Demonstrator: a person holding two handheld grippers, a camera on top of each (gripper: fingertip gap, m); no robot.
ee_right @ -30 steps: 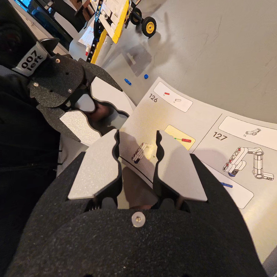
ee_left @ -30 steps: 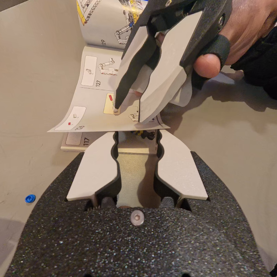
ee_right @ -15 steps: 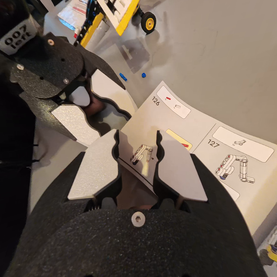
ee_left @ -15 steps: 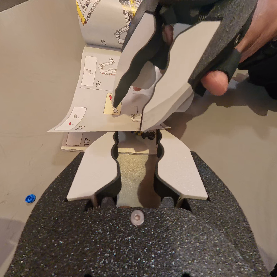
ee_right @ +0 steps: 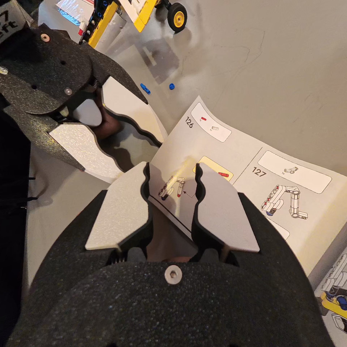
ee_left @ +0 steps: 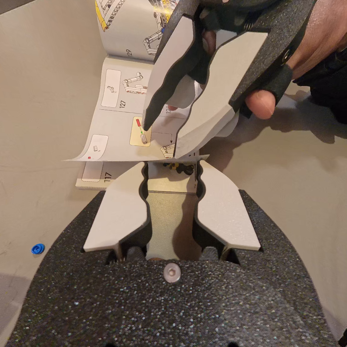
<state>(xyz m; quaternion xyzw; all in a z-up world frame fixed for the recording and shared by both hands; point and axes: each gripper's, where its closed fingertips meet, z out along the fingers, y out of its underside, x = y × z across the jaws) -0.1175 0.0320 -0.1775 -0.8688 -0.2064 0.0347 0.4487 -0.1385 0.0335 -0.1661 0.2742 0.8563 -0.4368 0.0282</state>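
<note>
An open instruction booklet (ee_left: 120,120) lies on the grey table (ee_left: 47,93). One of its pages (ee_right: 197,142) is lifted and curls up off the lower pages (ee_left: 93,180). My right gripper (ee_right: 171,169) is open and comes down on that page from above, also seen in the left wrist view (ee_left: 161,142). One of its fingertips (ee_left: 147,125) hovers over the page and the other (ee_left: 180,148) rests at the page's near edge. The pads do not pinch the paper. My left gripper (ee_left: 171,169) is open and empty, its tips just below the lifted page's edge.
A small blue round piece (ee_left: 38,249) lies on the table at the left. A blue pin (ee_right: 145,88) and a blue round piece (ee_right: 171,86) lie beyond the booklet. A yellow and white brick-built vehicle (ee_right: 142,15) stands farther back. A hand (ee_left: 319,47) holds the right gripper. Both grippers' tips are close together, under 4 cm apart. It is some 11 cm from my left tips to the blue round piece (ee_right: 171,86). It is also in sight in the left wrist view (ee_left: 39,248).
The right gripper has tilted and shifted slightly over the lifted page, which stays curled up. The left gripper has not moved. Both grippers' jaws stay equally wide apart.
</note>
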